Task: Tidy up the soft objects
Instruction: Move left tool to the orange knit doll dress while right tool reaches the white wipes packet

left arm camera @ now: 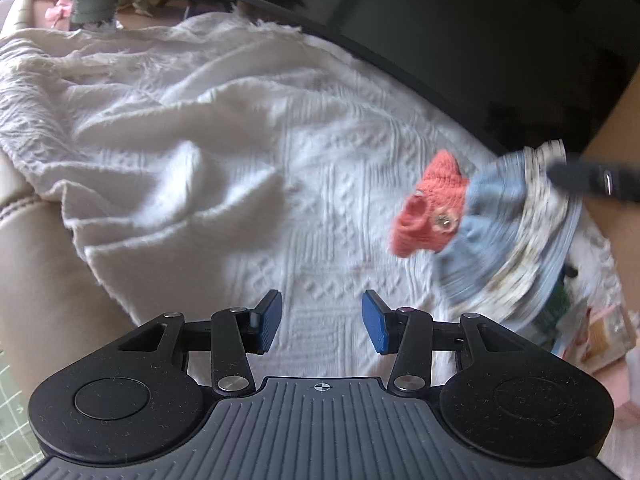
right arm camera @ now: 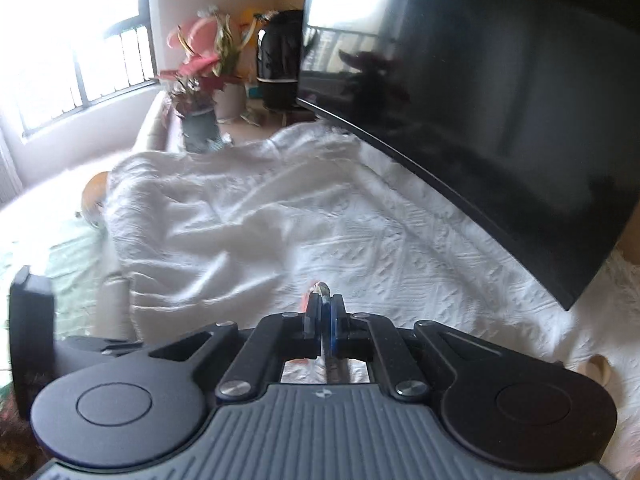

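Your left hand-held gripper (left arm camera: 322, 322), black with blue pads, hangs partly open and empty over the white textured bedspread (left arm camera: 248, 152).
Off to its right, a small doll dress with a coral knitted top and a blue-and-floral ruffled skirt (left arm camera: 480, 224) hangs blurred above the bedspread, pinched at the skirt's edge by your right hand-held gripper (right arm camera: 326, 312), whose dark tip shows in the left wrist view. From the right wrist view, its pads are clamped tight with only a sliver of fabric poking out between them. Beyond the rumpled bedspread stands a large black curved screen (right arm camera: 480, 100). A potted plant with pink leaves in a grey pot (right arm camera: 200, 92) sits at the far end, near the barred window (right arm camera: 80, 52).
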`<state>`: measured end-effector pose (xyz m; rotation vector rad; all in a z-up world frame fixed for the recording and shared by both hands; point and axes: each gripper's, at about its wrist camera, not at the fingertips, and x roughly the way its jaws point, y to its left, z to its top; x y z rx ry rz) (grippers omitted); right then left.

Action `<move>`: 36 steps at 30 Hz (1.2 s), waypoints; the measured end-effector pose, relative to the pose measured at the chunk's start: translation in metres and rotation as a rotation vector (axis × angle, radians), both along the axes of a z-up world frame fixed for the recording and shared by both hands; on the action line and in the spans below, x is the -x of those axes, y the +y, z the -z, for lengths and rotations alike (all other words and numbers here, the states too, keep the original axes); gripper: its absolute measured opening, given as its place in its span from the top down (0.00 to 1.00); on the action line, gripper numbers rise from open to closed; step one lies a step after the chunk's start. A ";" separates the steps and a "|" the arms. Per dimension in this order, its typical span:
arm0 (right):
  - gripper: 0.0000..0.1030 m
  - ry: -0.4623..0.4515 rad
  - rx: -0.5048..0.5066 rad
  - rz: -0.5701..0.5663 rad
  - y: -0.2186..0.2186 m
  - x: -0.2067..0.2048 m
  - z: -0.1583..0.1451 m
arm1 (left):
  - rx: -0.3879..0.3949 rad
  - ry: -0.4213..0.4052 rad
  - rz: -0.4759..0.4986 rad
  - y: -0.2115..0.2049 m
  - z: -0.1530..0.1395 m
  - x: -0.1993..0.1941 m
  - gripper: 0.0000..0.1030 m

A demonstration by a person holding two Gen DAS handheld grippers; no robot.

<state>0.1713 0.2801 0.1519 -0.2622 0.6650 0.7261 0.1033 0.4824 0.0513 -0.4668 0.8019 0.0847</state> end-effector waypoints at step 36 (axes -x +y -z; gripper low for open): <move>0.42 -0.057 0.301 0.308 -0.140 0.115 0.121 | -0.094 -0.020 0.172 -0.099 0.037 -0.083 0.48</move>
